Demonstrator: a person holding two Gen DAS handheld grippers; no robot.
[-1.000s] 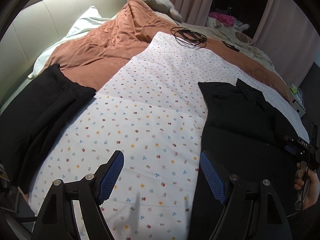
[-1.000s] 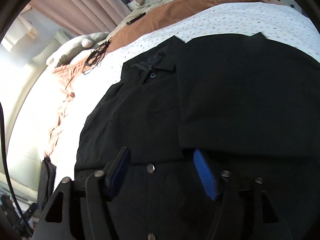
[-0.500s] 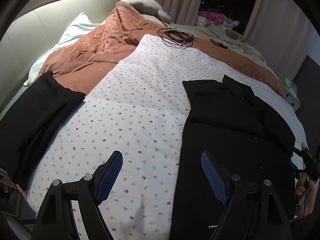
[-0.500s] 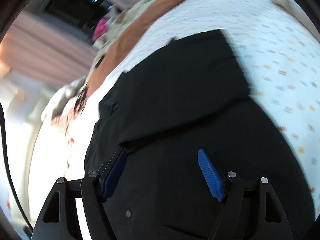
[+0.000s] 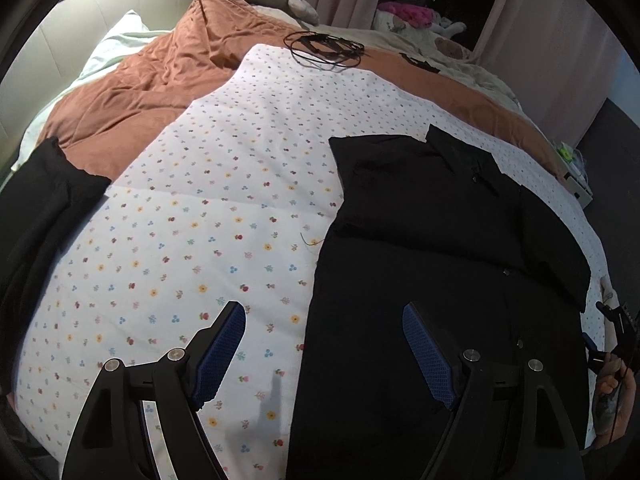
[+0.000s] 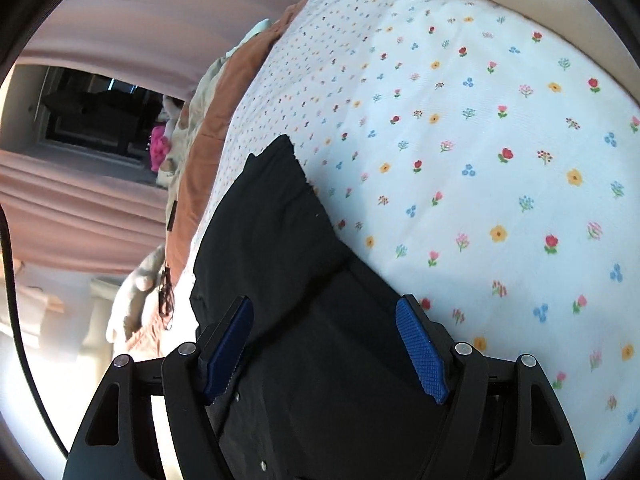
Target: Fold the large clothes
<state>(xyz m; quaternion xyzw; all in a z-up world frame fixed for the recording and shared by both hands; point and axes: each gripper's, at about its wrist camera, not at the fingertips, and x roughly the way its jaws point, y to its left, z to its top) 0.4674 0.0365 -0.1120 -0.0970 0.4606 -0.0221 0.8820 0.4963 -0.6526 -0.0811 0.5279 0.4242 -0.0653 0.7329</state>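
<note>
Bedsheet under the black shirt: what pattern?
White bedsheet with small multicoloured flowers, clearest in the right wrist view.

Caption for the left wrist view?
Open left gripper hovers over floral sheet beside black shirt, sleeves folded in.

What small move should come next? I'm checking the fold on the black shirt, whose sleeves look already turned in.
Probably lower both open hand-held grippers onto the bottom hem of the black shirt and pinch it, ready to fold upward. The left hand-held gripper straddles the shirt's left edge over the floral sheet; the right hand-held gripper hovers over its right side, gripping nothing.
</note>
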